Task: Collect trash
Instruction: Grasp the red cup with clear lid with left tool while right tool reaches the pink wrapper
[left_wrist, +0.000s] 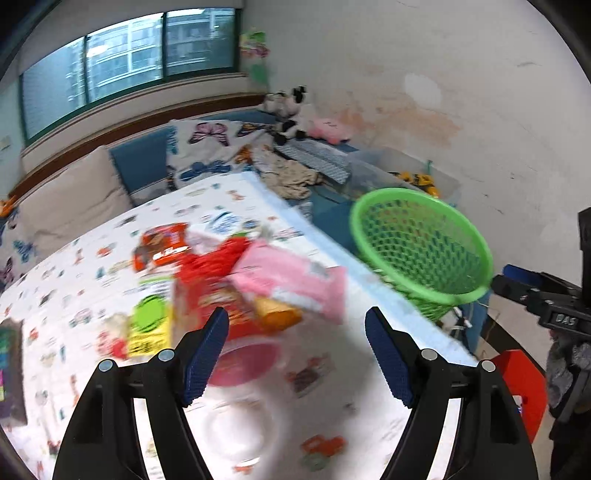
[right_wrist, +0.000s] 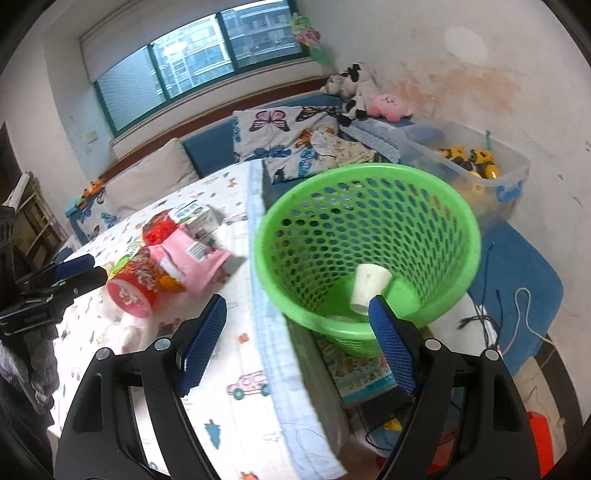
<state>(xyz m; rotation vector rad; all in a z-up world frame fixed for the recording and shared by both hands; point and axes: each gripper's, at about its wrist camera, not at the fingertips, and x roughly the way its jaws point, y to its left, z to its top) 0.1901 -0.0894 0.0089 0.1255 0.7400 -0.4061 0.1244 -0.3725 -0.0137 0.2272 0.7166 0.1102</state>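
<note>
A pile of trash lies on the patterned tablecloth: a pink packet, a red snack cup, an orange-red wrapper, a small milk carton. A green mesh basket stands beside the table's right edge with a white paper cup inside. My left gripper is open and empty above the table, just short of the pile. My right gripper is open and empty, over the table edge near the basket.
A clear plastic bin with yellow toy trucks stands behind the basket. A sofa with butterfly cushions and plush toys runs under the window. Cables and a blue mat lie on the floor. A red stool stands at the right.
</note>
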